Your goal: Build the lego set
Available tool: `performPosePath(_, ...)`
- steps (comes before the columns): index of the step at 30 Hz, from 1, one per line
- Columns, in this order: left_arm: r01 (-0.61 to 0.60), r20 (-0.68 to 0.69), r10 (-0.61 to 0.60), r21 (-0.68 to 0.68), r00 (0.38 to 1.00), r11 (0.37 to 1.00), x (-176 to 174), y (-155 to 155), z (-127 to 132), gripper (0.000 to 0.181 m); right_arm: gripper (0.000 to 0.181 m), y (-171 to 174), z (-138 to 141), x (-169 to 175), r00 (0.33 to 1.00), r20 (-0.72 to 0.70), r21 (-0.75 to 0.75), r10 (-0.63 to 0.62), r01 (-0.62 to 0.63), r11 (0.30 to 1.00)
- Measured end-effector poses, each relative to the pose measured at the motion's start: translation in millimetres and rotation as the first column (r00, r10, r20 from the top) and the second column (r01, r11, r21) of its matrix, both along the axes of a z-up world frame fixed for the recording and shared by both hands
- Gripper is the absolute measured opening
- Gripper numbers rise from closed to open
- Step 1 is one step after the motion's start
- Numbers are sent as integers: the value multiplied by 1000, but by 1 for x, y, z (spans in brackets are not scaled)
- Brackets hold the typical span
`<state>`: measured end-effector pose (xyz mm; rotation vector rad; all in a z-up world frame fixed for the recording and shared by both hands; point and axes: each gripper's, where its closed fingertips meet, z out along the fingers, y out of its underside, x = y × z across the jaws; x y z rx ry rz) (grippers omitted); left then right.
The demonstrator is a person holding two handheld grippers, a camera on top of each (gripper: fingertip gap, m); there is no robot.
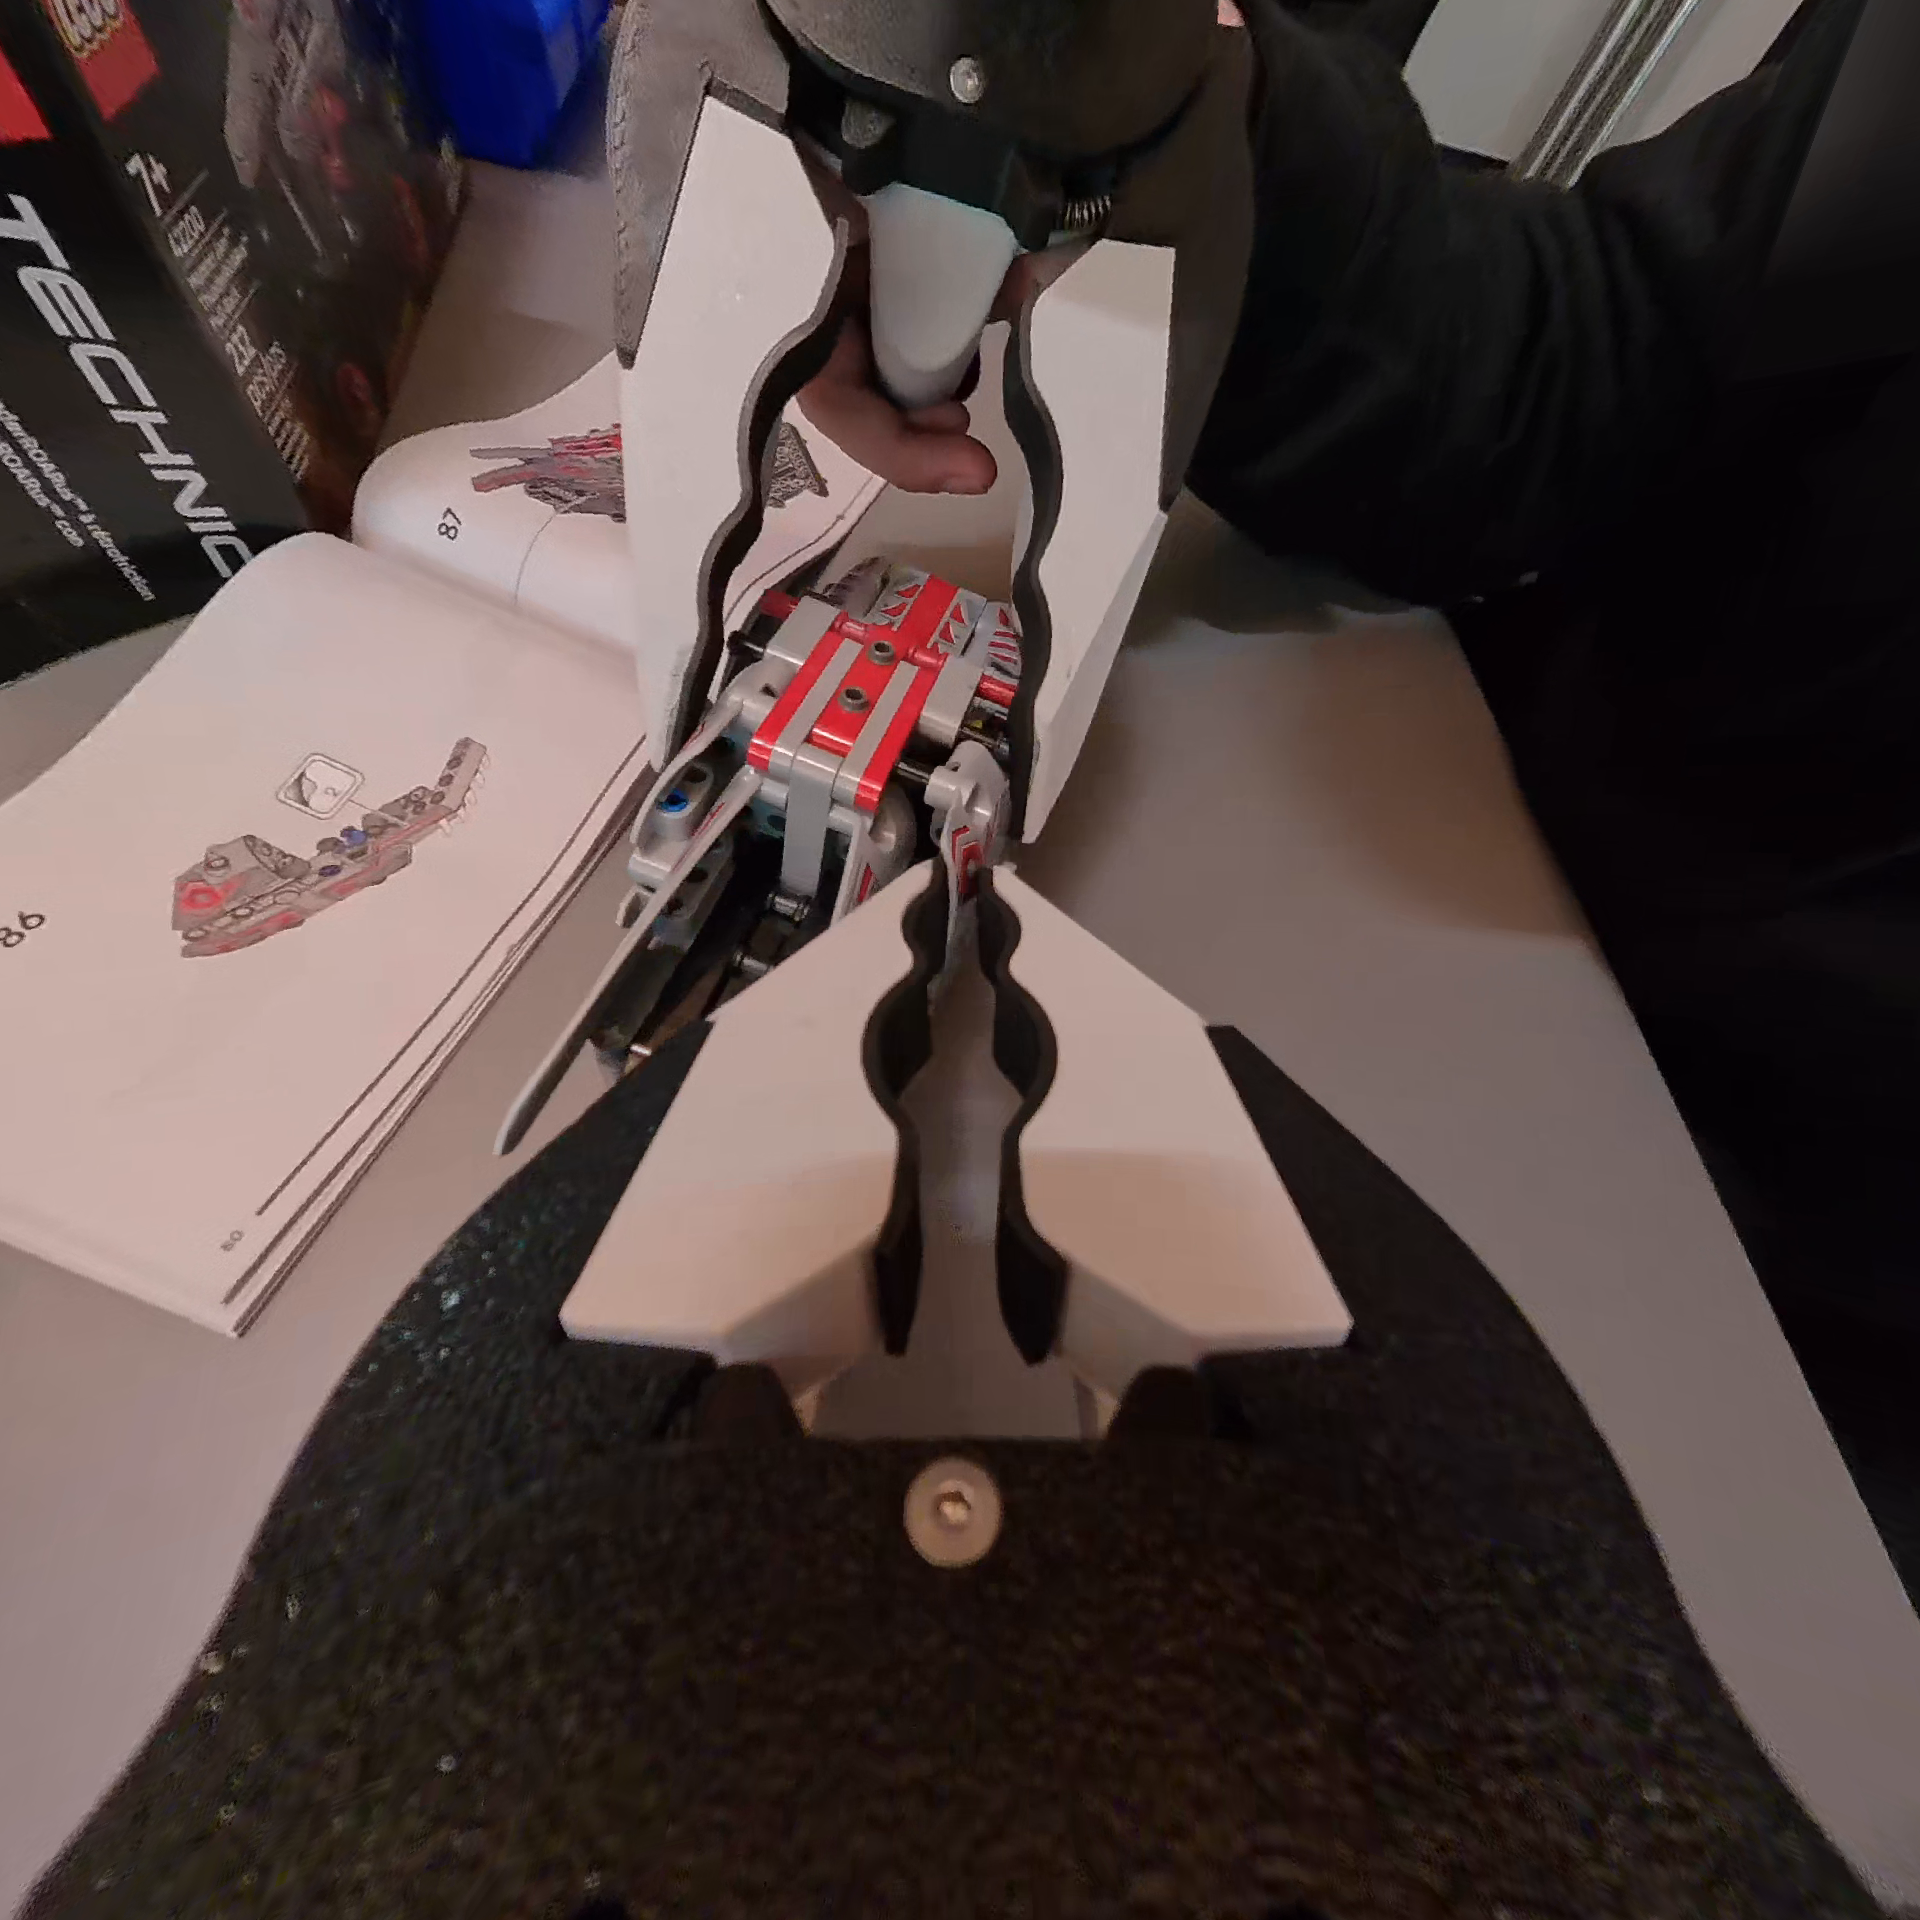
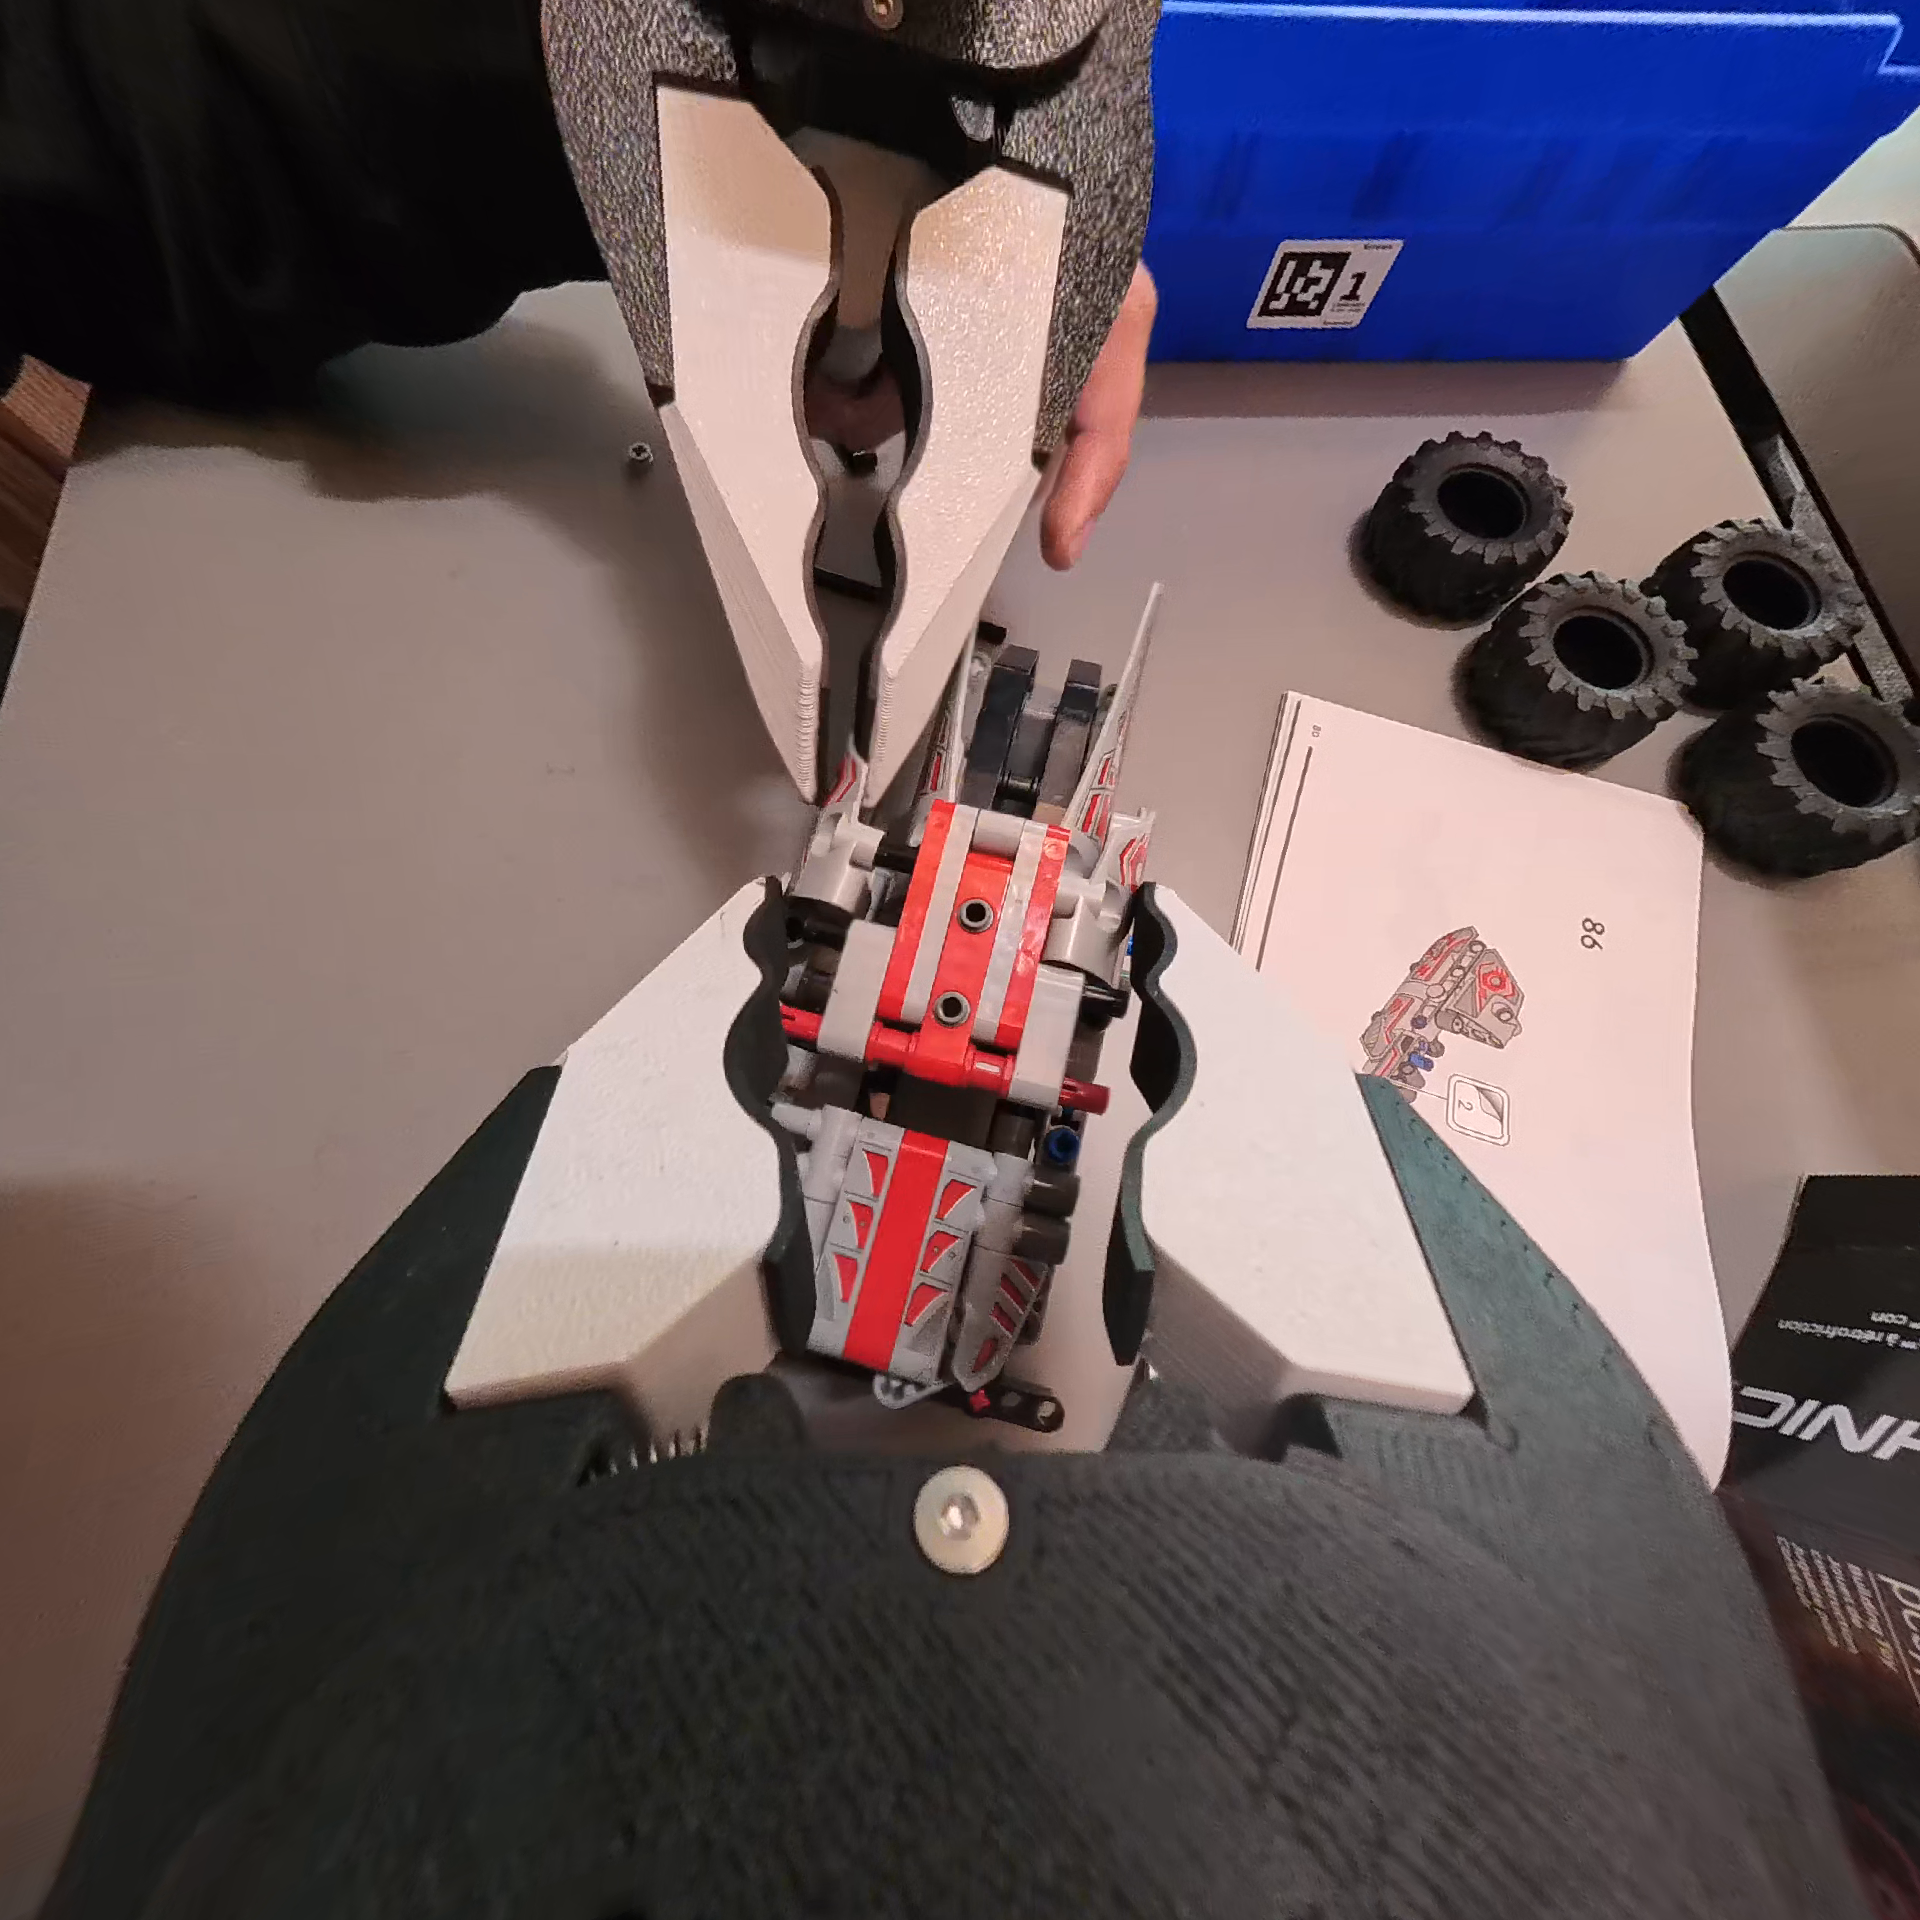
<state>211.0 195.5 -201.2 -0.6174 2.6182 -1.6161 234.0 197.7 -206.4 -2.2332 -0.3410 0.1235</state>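
The grey and red lego model [image 2: 940,966] sits on the table between both grippers. My right gripper [image 2: 956,904] is shut on the model's body, one finger on each side. In the left wrist view the model [image 1: 862,707] shows between the right gripper's [image 1: 847,790] white fingers. My left gripper [image 1: 966,883] is nearly closed, and its tips pinch a grey and red side panel [image 1: 971,831] at the model's near corner. In the right wrist view the left gripper [image 2: 844,779] reaches in from above and grips that panel [image 2: 844,805] at the model's far left corner.
An open instruction booklet [image 1: 260,935] lies beside the model; it also shows in the right wrist view [image 2: 1455,883]. The black set box [image 1: 125,364] stands behind it. Several black tyres [image 2: 1579,655] lie at right, near a blue bin [image 2: 1507,156]. A small grey piece [image 2: 639,454] lies far left. My two grippers' fingertips are within a few centimetres of each other.
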Motion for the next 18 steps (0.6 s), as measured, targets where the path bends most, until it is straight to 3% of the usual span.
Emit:
performPosePath(13, -44, 36, 42, 64, 998, 997, 3, 0, 0, 4, 65, 0, 0, 1, 1000, 2, -5, -4, 4, 1000)
performPosePath(18, -124, 83, 114, 133, 990, 983, 11, 5, 0, 5, 65, 3, 0, 7, 999, 15, -4, -52, 52, 999)
